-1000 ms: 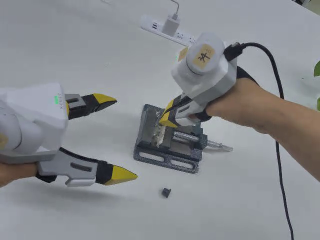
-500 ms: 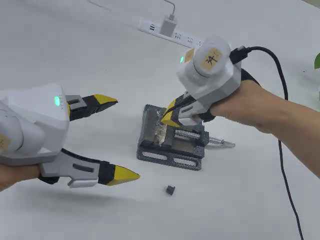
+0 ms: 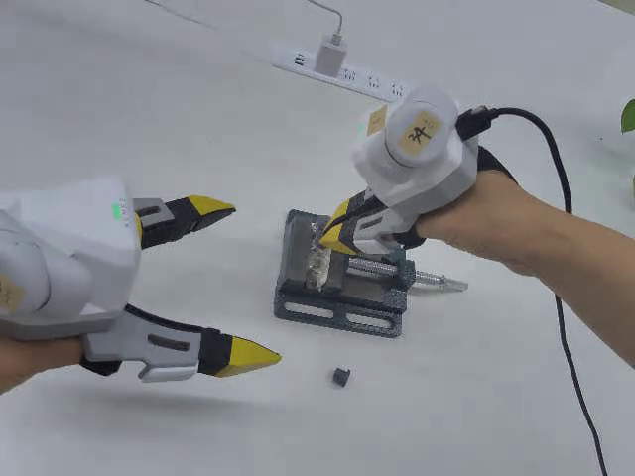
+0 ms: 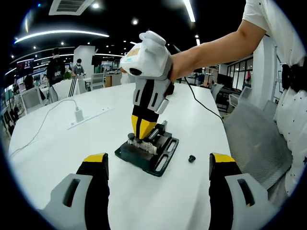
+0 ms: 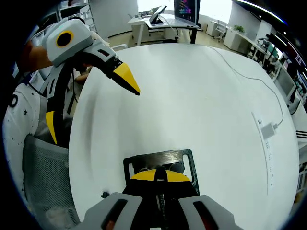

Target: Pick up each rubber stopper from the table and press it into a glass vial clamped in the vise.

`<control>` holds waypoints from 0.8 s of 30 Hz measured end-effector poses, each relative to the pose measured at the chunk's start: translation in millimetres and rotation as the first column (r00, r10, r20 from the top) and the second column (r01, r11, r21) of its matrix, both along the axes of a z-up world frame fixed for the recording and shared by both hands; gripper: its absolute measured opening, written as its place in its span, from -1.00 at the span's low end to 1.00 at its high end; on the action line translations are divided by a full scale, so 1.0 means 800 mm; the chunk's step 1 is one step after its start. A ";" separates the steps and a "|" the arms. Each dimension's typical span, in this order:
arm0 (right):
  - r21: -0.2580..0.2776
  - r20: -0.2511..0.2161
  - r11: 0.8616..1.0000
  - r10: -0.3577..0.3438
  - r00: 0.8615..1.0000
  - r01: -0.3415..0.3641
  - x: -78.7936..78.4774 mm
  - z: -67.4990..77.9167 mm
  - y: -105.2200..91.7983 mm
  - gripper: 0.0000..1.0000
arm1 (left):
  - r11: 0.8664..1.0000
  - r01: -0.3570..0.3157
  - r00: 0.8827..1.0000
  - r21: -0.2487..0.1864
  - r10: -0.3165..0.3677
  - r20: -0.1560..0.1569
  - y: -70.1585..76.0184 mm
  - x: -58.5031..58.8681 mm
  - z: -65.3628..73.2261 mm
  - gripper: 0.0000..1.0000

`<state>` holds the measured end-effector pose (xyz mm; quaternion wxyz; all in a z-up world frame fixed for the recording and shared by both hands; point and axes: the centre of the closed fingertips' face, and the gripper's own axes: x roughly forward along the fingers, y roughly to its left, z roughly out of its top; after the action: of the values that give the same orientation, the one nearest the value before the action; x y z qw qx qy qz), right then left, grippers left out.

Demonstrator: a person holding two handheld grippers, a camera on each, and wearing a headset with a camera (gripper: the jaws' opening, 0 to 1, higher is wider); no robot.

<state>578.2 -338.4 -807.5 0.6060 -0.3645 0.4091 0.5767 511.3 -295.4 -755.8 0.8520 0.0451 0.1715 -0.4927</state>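
Right tool (image 3: 332, 238), clenched, tips onto the vial (image 3: 318, 262) in the vise (image 3: 342, 303); left tool (image 3: 255, 283) hangs released. Left gripper view: a stopper (image 3: 341, 376) lies right of the vise, bare table (image 3: 149, 119) around. Right gripper view: the stopper sits near the table's edge.

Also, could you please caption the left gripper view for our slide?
Right gripper, shut, points down at the vise; one loose stopper lies nearby.
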 end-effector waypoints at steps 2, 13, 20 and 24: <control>0.004 -0.001 1.000 -0.006 1.000 0.006 0.000 0.000 0.000 -0.98 | 1.000 0.001 1.000 0.001 -0.001 0.000 0.000 -0.001 0.001 0.71; 0.042 -0.016 0.998 -0.048 0.999 0.048 -0.006 0.002 -0.002 -0.87 | 1.000 0.011 1.000 0.016 -0.011 -0.002 0.001 -0.006 -0.001 0.73; 0.078 -0.004 0.993 -0.084 0.996 0.084 -0.008 0.012 -0.013 -0.78 | 1.000 0.011 1.000 0.025 -0.011 -0.006 0.005 -0.008 -0.002 0.73; 0.106 -0.007 0.988 -0.109 0.994 0.109 -0.010 0.019 -0.020 -0.73 | 0.999 0.013 1.000 0.032 -0.012 -0.007 0.006 -0.008 -0.003 0.73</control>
<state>570.5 -354.5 -792.1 0.6549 -0.3083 0.3975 0.5640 504.8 -290.2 -758.5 0.8474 0.0580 0.1821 -0.4953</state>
